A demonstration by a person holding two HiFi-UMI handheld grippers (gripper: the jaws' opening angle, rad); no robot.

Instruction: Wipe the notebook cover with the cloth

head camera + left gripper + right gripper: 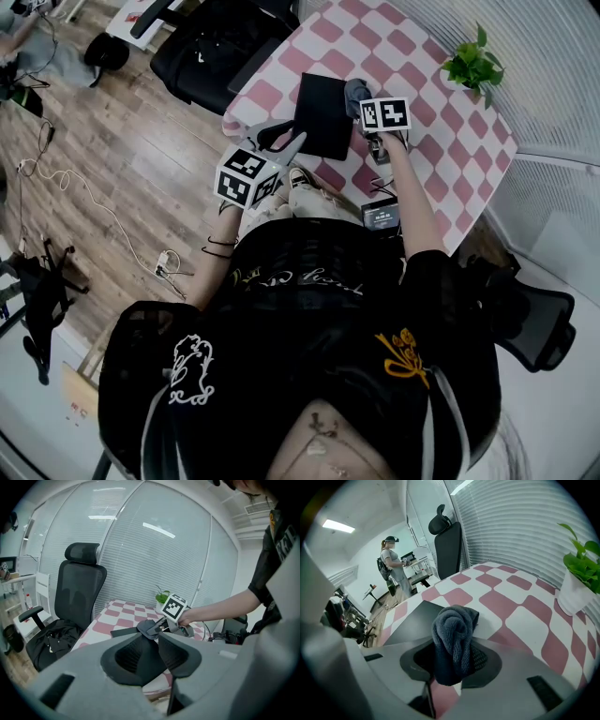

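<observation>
Reaching forward, right hand-held gripper (452,660) clamps the cloth (454,627) beside the notebook (323,117) — left hand-held gripper (148,652) pinches its edge.

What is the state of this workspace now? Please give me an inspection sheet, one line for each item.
Surface: table with a pink and white checked cover.
Job's things: black notebook lies flat; grey cloth is bunched at its edge.
Clutter: potted plant at the far corner; small device at the near edge.
Grippers: right gripper, jaws shut on the cloth; left gripper, jaws apparently shut on the notebook's edge.
Cables: white cable loose on the floor.
Surroundings: office chair; a person standing far off.
</observation>
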